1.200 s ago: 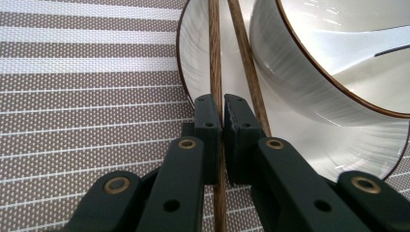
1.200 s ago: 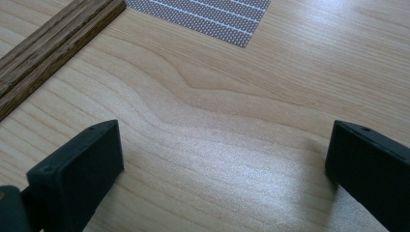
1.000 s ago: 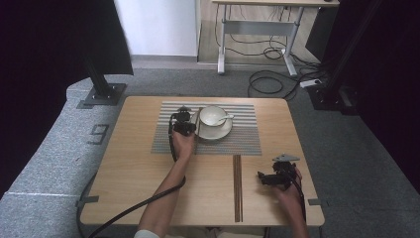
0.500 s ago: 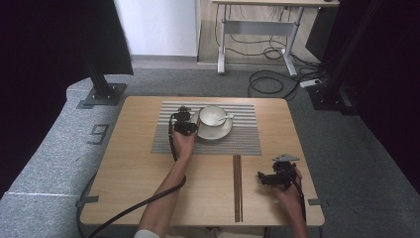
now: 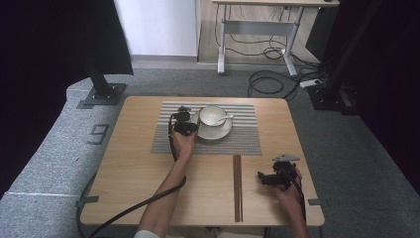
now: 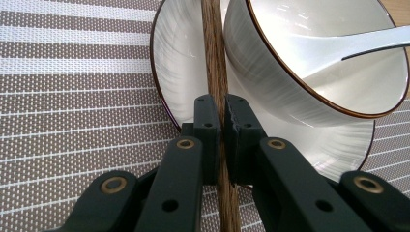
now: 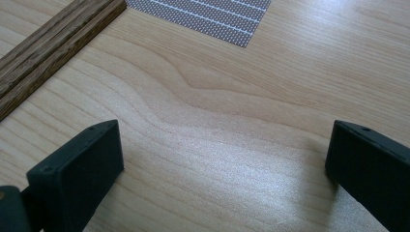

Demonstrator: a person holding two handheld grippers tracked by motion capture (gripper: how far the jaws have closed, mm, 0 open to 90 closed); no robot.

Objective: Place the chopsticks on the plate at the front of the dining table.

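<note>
A person seated at a pale wooden table holds a black two-jaw gripper in each hand. The left gripper sits at the left rim of a white saucer with a thin dark edge, which rests on a grey-and-white striped woven placemat at the far middle of the table. In the left gripper view its jaws are drawn close together and clamp a slim dark-brown wooden chopstick, which runs straight up from between the left gripper across the saucer and passes just beside the wall of a white ceramic bowl with a brown rim. A white ceramic spoon lies inside the bowl, its handle pointing off to the right over the rim. In the high view the bowl stands on the saucer. The right gripper rests near the table's right front, well apart from the crockery, just right of a pair of dark wooden sticks lying side by side along the table. In the right gripper view its jaws stand wide apart over bare wood with nothing between them, the wooden sticks and a corner of the placemat beyond.
</note>
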